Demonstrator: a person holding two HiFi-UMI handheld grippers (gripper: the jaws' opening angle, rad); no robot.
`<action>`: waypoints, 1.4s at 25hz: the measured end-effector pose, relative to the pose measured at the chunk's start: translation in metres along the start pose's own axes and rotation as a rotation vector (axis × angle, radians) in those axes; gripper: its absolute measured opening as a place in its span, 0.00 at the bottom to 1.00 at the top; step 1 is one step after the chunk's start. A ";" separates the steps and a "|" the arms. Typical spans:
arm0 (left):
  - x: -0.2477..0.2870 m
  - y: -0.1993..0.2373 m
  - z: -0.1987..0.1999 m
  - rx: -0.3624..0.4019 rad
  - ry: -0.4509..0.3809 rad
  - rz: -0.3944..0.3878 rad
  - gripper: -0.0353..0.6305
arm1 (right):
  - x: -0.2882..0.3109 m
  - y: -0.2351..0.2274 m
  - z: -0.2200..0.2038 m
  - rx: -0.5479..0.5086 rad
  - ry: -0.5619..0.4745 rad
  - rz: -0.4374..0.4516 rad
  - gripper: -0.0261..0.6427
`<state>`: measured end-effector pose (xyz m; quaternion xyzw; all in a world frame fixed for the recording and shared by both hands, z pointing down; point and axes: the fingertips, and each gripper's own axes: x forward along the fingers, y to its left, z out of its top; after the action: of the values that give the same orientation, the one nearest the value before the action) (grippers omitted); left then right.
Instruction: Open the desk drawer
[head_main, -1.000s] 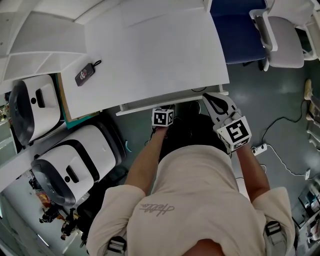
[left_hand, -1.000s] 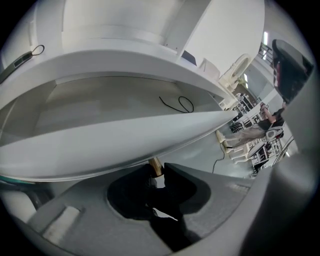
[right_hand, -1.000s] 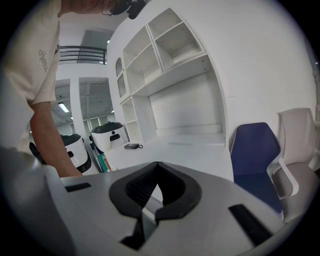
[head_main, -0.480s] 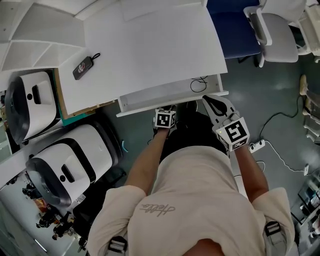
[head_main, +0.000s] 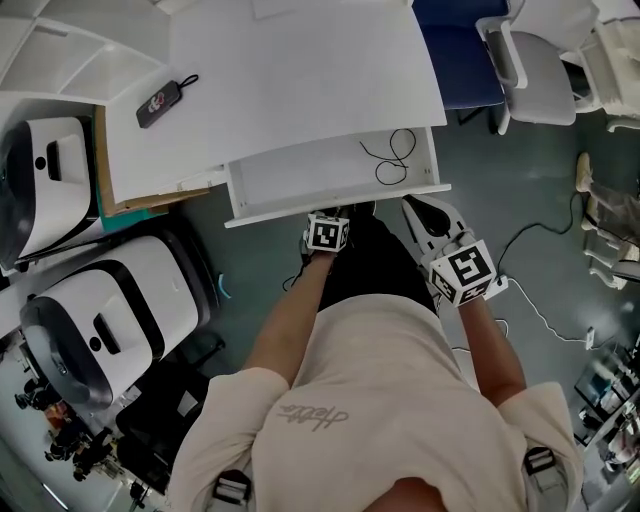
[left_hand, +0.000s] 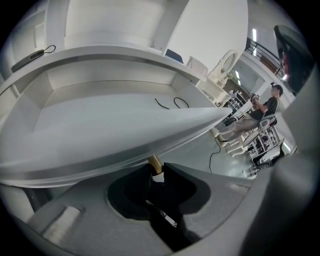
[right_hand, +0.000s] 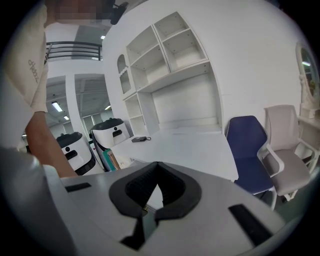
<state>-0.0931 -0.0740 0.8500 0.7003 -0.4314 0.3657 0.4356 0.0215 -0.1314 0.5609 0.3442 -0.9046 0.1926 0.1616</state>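
We logged left gripper (left_hand: 157, 170) fingers clamped on the tan knob (left_hand: 154, 161) of the drawer (head_main: 300, 182), open beneath the counter (head_main: 300, 70). Right gripper (right_hand: 152, 209) fingers were together, holding nothing.

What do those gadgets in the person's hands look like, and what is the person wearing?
The left gripper and right gripper are pale grey, smooth-shelled tools with black padded jaws. Each carries a cube printed with black-and-white square markers. The person wears a beige short-sleeved T-shirt with small script lettering and straps with buckles.
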 end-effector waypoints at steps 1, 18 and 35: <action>0.000 -0.002 -0.004 -0.001 -0.004 -0.004 0.18 | -0.003 0.005 -0.002 0.001 0.004 -0.001 0.03; -0.009 -0.021 -0.045 0.050 -0.038 -0.064 0.18 | -0.027 0.075 -0.010 -0.026 0.026 -0.029 0.03; -0.014 -0.026 -0.060 0.004 -0.063 -0.038 0.18 | -0.042 0.088 -0.020 -0.051 0.035 0.049 0.03</action>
<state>-0.0823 -0.0080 0.8512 0.7204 -0.4306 0.3361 0.4274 -0.0058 -0.0376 0.5400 0.3143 -0.9145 0.1793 0.1813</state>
